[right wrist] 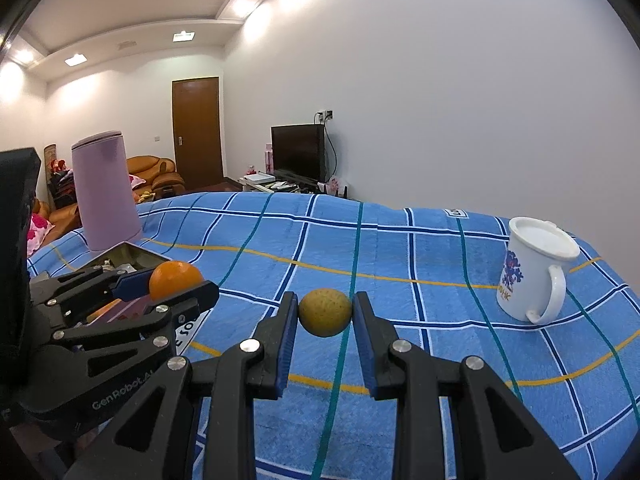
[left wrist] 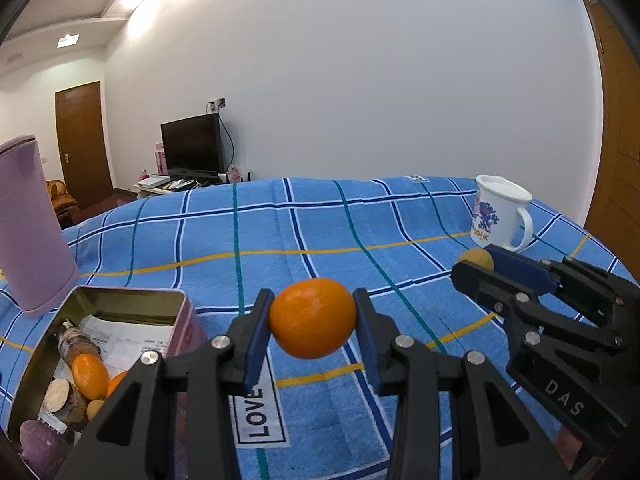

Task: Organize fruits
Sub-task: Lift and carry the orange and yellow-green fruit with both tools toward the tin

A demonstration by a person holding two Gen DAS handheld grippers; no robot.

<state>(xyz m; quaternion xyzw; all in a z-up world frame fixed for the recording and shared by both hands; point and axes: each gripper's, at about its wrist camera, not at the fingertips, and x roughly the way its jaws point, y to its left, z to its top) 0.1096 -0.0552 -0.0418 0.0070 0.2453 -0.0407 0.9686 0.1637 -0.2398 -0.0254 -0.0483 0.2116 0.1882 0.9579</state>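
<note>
Inspection of my 2 grippers. My left gripper [left wrist: 312, 322] has its jaws clamped on 1 orange [left wrist: 312, 323], held clear above the blue checked cloth [left wrist: 320, 232] covering the table. My right gripper [right wrist: 325, 312] has its jaws clamped on 1 small yellow-brown fruit [right wrist: 325, 311], also lifted off the cloth.

The tin box [left wrist: 132, 296] sits open just left of my left gripper. Inside it I count at least 2 orange fruits [left wrist: 90, 374], 1 small yellowish fruit [left wrist: 95, 408], some brown and purple root-like pieces and printed paper. A lilac canister [left wrist: 28, 220] stands just behind the box; a white mug [right wrist: 534, 270] stands well apart on the right.

Assessment: the task appears well advanced. Several fruits lie in the box already, and no loose fruit shows on the cloth in either view. Outstanding: the 2 fruits I hold are not yet placed; the box is the likely destination, with the orange nearest to it.
</note>
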